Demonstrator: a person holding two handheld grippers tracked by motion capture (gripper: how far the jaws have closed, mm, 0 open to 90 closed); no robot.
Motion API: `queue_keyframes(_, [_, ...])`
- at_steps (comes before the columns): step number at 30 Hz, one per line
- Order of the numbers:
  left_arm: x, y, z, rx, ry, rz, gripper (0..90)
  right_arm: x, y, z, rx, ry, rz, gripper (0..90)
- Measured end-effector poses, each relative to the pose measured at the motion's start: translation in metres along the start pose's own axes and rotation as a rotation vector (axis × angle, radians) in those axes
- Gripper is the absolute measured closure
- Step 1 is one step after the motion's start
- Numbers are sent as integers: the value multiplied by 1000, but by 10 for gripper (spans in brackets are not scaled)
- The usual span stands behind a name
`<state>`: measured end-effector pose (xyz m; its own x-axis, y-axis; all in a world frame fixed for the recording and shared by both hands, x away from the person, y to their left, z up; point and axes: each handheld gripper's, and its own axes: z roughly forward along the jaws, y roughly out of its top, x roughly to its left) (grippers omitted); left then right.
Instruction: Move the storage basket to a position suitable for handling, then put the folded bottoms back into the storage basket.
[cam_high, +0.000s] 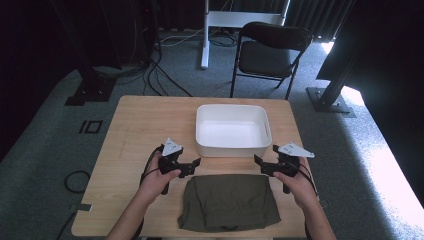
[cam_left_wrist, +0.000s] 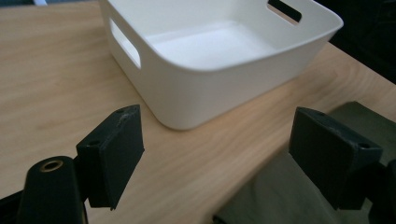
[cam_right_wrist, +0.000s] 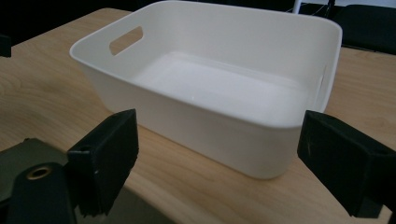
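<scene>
Wooden counter (cam_high: 135, 125) carries everything. White bin (cam_high: 233, 129) with cut-out handles sits just ahead of both tools, empty. Folded olive garment (cam_high: 229, 201) lies between and just behind the tools, near edge of counter. Left tool (cam_high: 192, 165) jaws spread wide, holding nothing, above garment's left corner. Right tool (cam_high: 260, 164) jaws spread wide too, empty, above garment's right corner.

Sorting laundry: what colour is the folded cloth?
Dark olive green cloth, clearest in the high view.
</scene>
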<state>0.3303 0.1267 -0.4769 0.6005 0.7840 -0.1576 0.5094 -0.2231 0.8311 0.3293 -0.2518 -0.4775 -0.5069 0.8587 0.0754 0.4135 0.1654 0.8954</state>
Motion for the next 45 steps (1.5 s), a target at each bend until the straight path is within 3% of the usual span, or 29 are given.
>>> queue_keyframes(11, [-6, -23, -8, 58, -42, -26, 190, 4, -33, -10, 44, 21, 11, 132])
queue_keyframes(23, [-25, -43, -12, 127, -71, -31, 189, 10, -57, -19, 90, 38, 28, 132])
queue_keyframes(26, [-28, -46, -10, 142, -79, -60, 190, 11, -61, -21, 98, 48, 34, 132])
queue_keyframes(45, [-28, -58, 0, 211, -33, -85, 190, 9, -83, -16, 167, 24, 50, 132])
